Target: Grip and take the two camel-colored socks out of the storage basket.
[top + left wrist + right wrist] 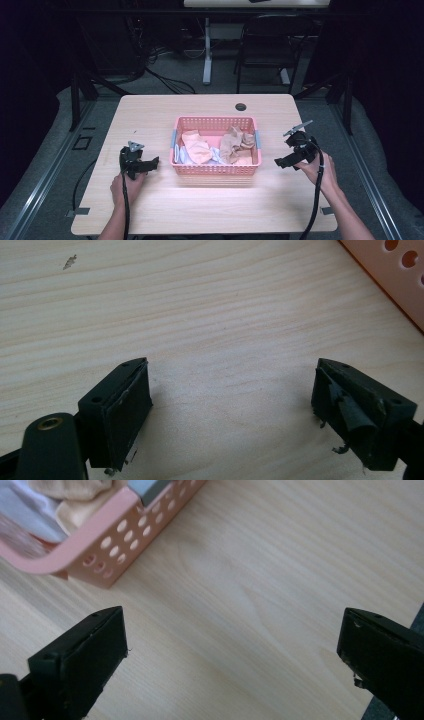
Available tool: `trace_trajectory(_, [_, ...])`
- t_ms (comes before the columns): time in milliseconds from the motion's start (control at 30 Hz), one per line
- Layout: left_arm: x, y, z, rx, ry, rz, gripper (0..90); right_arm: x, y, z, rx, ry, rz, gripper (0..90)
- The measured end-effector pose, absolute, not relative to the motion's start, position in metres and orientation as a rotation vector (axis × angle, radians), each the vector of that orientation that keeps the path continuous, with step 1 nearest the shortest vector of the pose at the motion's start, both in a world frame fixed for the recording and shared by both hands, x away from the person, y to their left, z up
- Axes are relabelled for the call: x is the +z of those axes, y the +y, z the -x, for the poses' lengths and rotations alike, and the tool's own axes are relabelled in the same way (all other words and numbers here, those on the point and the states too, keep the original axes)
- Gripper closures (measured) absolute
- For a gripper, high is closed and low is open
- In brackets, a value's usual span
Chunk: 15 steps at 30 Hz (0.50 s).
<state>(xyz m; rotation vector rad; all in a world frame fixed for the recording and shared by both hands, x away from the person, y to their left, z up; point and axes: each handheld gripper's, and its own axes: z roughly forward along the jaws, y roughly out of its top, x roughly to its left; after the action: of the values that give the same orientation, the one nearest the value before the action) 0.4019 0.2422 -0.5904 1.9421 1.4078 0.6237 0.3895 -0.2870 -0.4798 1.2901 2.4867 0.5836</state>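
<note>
A pink perforated basket [215, 169] sits mid-table, holding several crumpled cloths: a peach one [196, 146], a tan one [236, 142] and a white one [216, 155]. My left gripper [150, 164] hovers left of the basket, open and empty, its jaws wide over bare wood [230, 385]. The basket's corner [395, 275] appears at the upper right of the left gripper view. My right gripper [281, 162] is right of the basket, open with nothing between its jaws [232, 640]. The basket rim [95, 532] and cloths [30, 505] lie at the upper left of the right gripper view.
The light wooden table [200, 210] has a cable hole [240, 106] near its far edge. A black chair [270, 45] and a desk leg [207, 50] stand on the floor beyond the table. Black cables trail from both grippers toward the near edge.
</note>
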Motion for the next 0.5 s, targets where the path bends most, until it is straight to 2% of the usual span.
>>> trace_trajectory(500, [-0.590, 0.242, -0.402, 0.624, 1.407, -1.945, 15.6, -0.441, -0.270, -0.393, 0.706, 2.427, -1.206, 0.0])
